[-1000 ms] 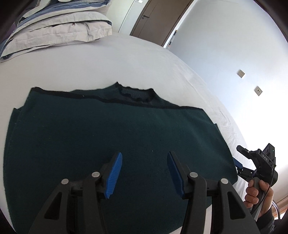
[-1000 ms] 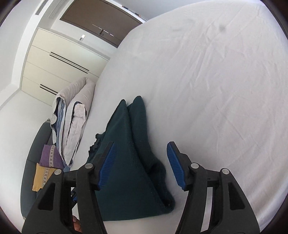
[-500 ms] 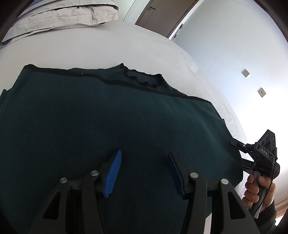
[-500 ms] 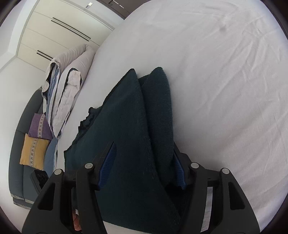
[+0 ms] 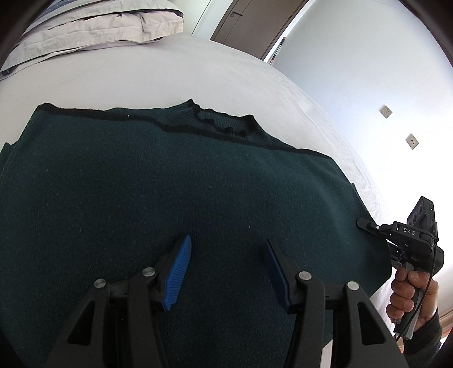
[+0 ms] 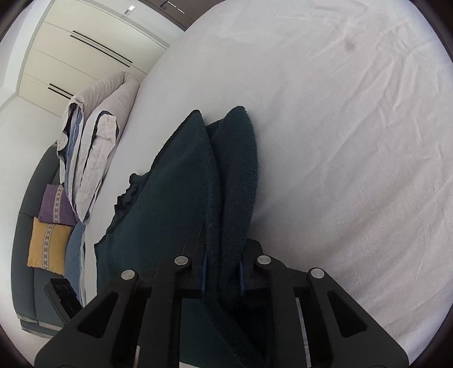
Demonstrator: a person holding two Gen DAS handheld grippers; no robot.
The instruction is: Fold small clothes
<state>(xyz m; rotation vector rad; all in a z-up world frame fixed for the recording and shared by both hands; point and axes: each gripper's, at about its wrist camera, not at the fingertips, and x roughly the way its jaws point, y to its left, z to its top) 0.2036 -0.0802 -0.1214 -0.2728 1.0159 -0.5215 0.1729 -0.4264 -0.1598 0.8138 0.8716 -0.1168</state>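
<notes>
A dark green sweater with a black-trimmed collar lies flat on the white bed. My left gripper hovers open just above its lower middle, nothing between the blue pads. In the left wrist view my right gripper sits at the sweater's right edge, held by a hand. In the right wrist view the sweater shows a doubled side edge, and the right gripper is closing on it, its pads pressing the fabric fold from both sides.
Folded grey bedding lies at the head of the bed. White sheet stretches beyond the sweater. Purple and yellow cushions rest on a sofa beside the bed. A brown door and wardrobes stand behind.
The right gripper slid forward over the sweater's side edge and its jaws closed on the fold. The left gripper stayed open, shifting only slightly over the sweater.
</notes>
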